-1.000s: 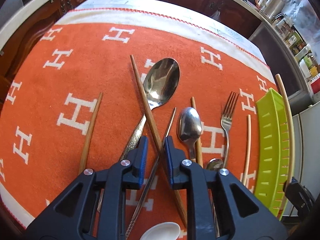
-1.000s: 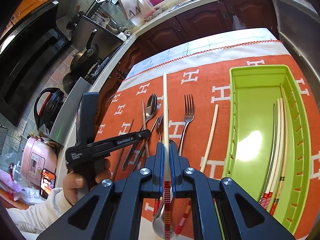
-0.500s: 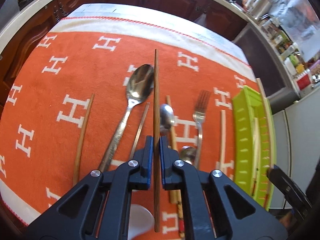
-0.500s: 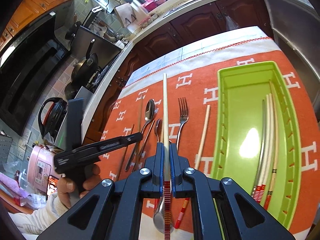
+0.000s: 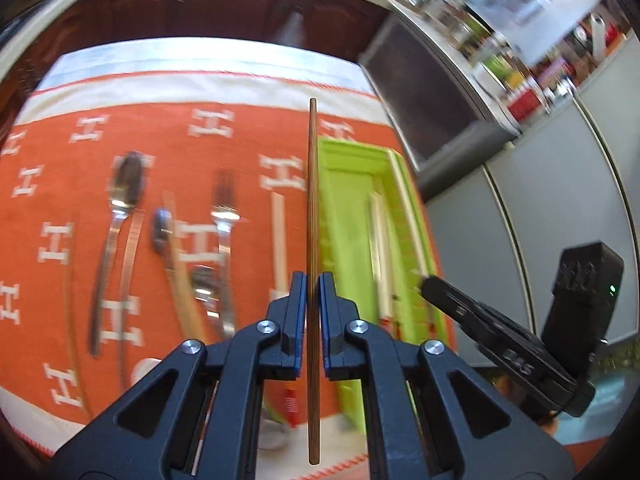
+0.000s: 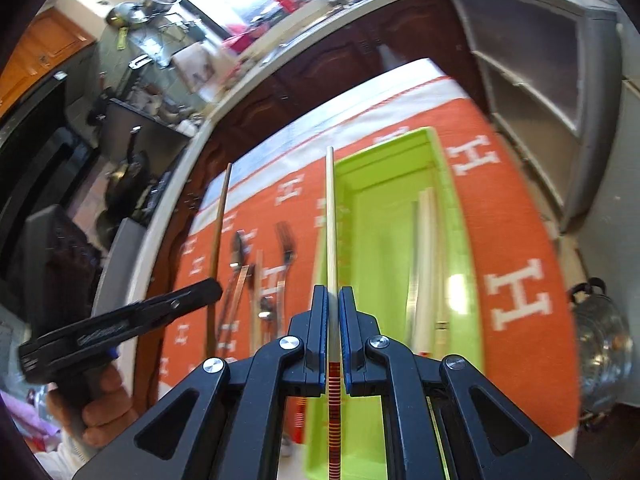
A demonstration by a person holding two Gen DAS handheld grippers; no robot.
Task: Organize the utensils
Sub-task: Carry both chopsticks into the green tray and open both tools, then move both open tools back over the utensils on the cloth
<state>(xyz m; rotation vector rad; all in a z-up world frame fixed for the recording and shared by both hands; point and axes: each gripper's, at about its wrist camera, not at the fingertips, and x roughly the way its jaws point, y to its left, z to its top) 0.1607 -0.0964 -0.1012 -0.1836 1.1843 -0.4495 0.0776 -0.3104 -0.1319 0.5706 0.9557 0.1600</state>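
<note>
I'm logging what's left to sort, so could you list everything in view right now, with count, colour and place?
Tray: one, lime green, on the cloth's right part.
Chopsticks in tray: several, pale; blurred, exact count unclear.
Cloth: one, orange with white H marks.
Large spoon: one, silver, left on cloth.
Small spoon: one, silver, beside the fork.
Fork: one, silver, mid cloth.
Loose pale chopstick: one, left of the tray.
Brown chopstick: one, held by left hand-held gripper.
Pale chopstick with red-striped end: one, held by right hand-held gripper.
</note>
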